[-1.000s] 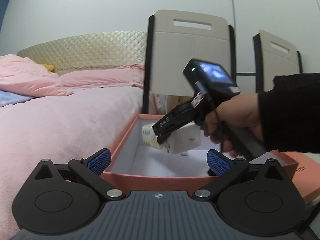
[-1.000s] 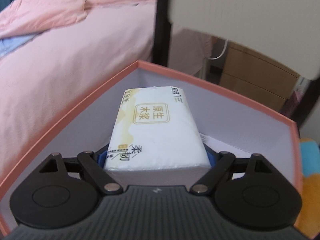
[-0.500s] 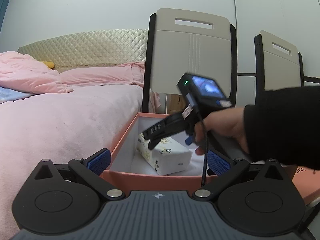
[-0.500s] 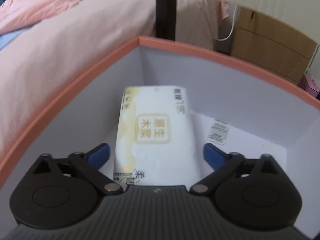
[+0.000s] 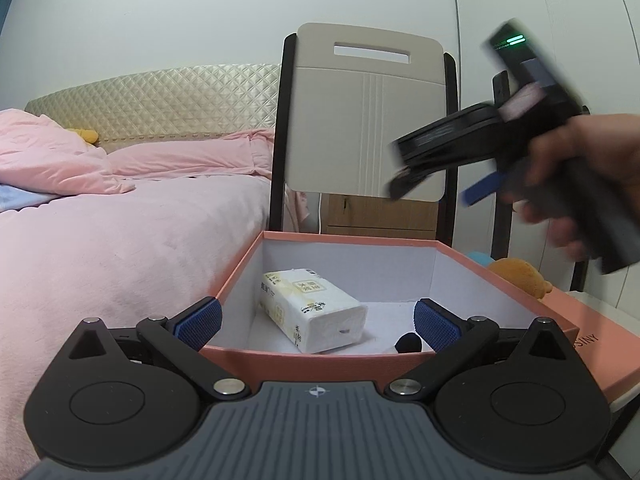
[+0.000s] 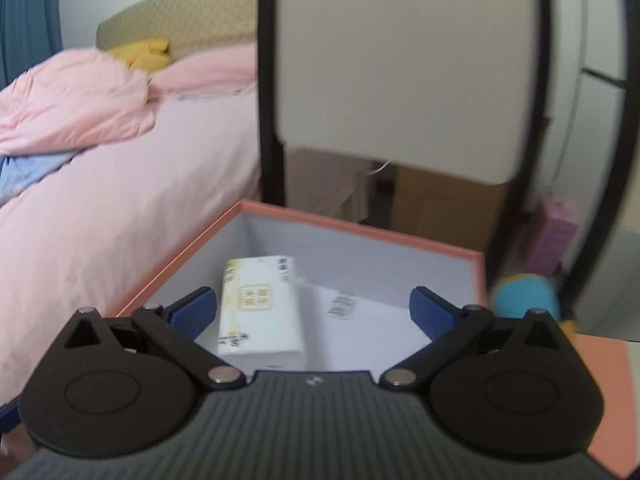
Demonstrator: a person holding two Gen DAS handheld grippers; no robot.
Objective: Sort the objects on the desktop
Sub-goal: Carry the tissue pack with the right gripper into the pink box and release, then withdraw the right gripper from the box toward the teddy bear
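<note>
A white tissue pack (image 5: 316, 312) with yellow print lies flat on the floor of an open salmon-pink box (image 5: 348, 238), toward its left wall. A small black object (image 5: 408, 342) lies near the box's front right. My left gripper (image 5: 318, 320) stands open at the near wall of the box, with nothing held. A hand holds my right gripper (image 5: 440, 188) high above the box's right side, blurred. In the right wrist view that gripper (image 6: 314, 312) is wide open and empty, with the tissue pack (image 6: 260, 312) below it inside the box (image 6: 360, 226).
A pink bed (image 5: 120, 240) runs along the left of the box. A beige chair (image 5: 368, 120) with a black frame stands right behind it. The box's lid (image 5: 580, 340) lies to the right, with an orange plush toy (image 5: 516, 276) and a blue toy (image 6: 524, 296) beyond.
My right gripper lowered the tissue pack into the box, opened and let it go, then rose up and to the right. The pack now rests on the box floor. My left gripper stayed put.
</note>
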